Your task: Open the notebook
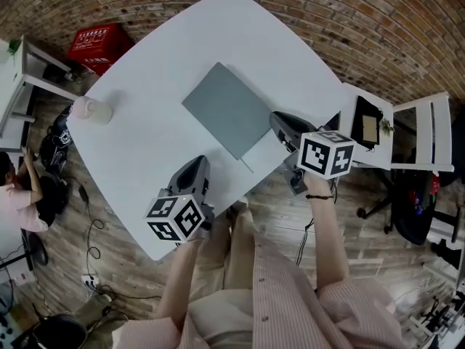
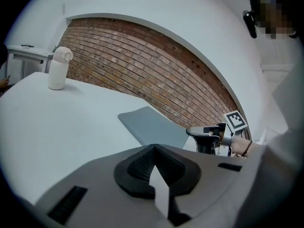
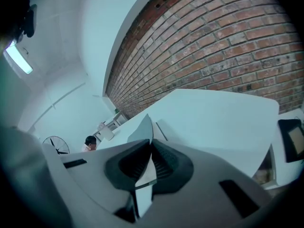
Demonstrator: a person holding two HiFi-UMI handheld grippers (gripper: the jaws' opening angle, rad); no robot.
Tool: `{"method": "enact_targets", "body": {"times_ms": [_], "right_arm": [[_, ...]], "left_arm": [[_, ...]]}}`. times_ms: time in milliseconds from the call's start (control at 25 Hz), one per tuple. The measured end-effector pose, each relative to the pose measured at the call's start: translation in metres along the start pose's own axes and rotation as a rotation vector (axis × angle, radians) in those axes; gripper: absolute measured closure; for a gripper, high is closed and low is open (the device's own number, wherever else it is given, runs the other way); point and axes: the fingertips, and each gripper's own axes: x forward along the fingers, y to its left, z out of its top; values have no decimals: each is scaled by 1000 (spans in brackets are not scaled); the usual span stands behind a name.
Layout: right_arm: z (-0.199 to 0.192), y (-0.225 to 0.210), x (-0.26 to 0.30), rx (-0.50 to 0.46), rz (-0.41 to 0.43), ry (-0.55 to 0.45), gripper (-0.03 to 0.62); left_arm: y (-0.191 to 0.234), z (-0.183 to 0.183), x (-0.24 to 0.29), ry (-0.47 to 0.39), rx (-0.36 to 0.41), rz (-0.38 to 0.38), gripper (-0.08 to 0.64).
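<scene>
A grey notebook [image 1: 229,111] lies in the middle of the white table [image 1: 145,86]. My right gripper [image 1: 280,122] is at its near right edge, shut on the thin grey cover [image 3: 142,132]. In the right gripper view the cover rises from between the pads [image 3: 164,163] as a slanted sheet. My left gripper [image 1: 195,167] hovers near the table's front edge, apart from the notebook [image 2: 154,125], its jaws [image 2: 153,148] shut with nothing between them. In the left gripper view, the right gripper [image 2: 204,132] sits at the notebook's far corner.
A white lidded bottle [image 1: 93,110] stands upright at the table's left corner [image 2: 58,69]. A red crate [image 1: 99,46] is on the floor beyond it. White furniture [image 1: 378,126] stands off the table's right side. A person [image 1: 14,195] sits at far left.
</scene>
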Motion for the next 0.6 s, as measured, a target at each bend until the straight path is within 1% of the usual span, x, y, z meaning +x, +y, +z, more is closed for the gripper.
{"method": "enact_targets", "body": {"times_ms": [120,320,600], "right_arm": [[4,10,-5,-14,13,-21,572],[10,30,-12,-64,31,-47,572],[12,58,-19,-135,35,-78,572]], "left_arm": [[0,1,-9,-22,-2,6,568],[3,4,-22,-54,-8,16,568],[10,5,-41,-74,-1,27,568]]}}
